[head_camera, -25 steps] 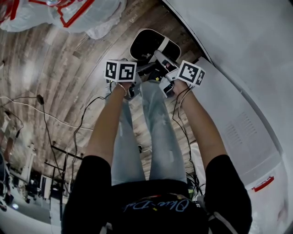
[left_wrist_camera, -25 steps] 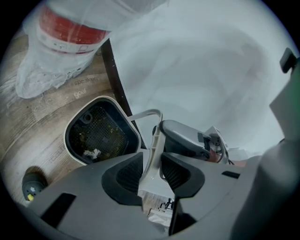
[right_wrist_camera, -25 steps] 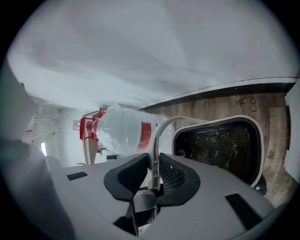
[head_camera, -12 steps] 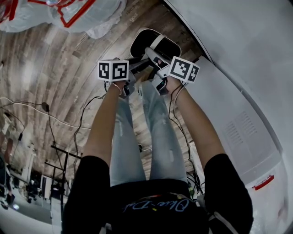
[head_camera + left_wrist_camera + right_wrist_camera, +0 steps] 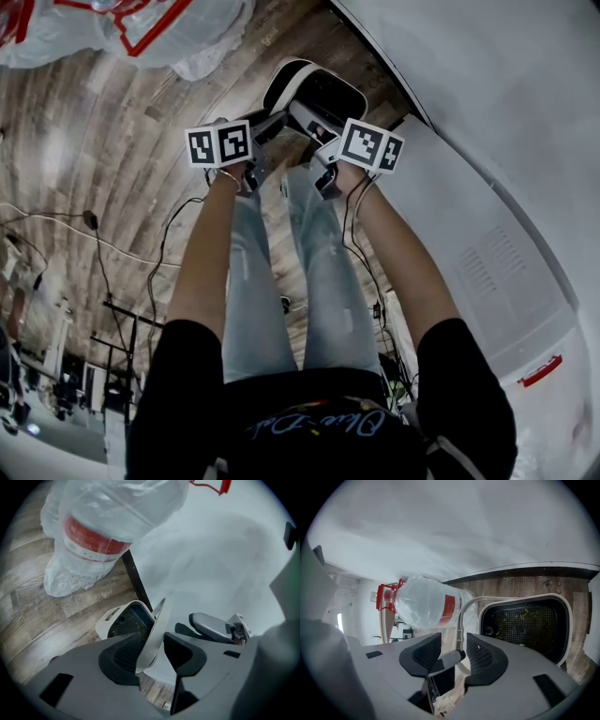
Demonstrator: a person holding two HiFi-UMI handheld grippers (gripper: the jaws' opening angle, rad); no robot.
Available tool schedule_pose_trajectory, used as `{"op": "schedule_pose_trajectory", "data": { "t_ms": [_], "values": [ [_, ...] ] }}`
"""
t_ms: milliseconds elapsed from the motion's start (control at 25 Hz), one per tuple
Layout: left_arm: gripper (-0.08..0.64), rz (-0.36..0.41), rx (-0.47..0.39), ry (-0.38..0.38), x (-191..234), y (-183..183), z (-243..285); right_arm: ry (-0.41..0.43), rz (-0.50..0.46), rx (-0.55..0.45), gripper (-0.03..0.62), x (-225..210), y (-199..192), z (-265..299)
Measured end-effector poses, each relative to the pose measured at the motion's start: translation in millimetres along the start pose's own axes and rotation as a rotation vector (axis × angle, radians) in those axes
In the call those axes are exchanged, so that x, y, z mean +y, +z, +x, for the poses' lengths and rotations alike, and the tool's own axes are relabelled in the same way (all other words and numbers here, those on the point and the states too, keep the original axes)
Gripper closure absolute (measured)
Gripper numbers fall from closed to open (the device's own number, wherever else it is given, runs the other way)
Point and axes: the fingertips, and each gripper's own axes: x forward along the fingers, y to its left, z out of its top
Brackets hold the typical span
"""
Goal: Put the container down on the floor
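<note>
Container [image 5: 323, 91] on floor [image 5: 141, 150], left claw [image 5: 151, 656] just opened — rim [image 5: 155, 627] between its jaws

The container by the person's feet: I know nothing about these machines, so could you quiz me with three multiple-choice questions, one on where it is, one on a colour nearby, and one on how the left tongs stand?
1. Where is the container?
A on a table
B on the wooden floor by the white wall
C on a shelf

2. What colour is the band on the wrapped bottle?
A red
B green
C yellow

3. How do the left tongs stand?
A shut tight and empty
B open, astride the container's rim
C holding the bottle

Answers:
1. B, the head view shows it low on the boards beside the wall.
2. A, the band shows red through the plastic.
3. B, the jaws have just been opening, with the white rim between them.
</note>
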Motion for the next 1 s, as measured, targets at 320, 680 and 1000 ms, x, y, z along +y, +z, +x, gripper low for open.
{"op": "schedule_pose_trajectory", "data": {
  "t_ms": [320,680,1000],
  "values": [
    [0.433,0.005,-0.087,0.104,24,15,-24,0.027,0.035,-0.053,0.436,5,4,-10],
    [0.529,0.043,-0.065,0.080,5,12,-37,0.053,-0.017,-0.086,0.502,36,7,-18],
    [0.552,0.173,-0.094,0.036,-44,21,-51,0.085,-0.138,-0.153,0.592,76,20,-50]
  ]
}}
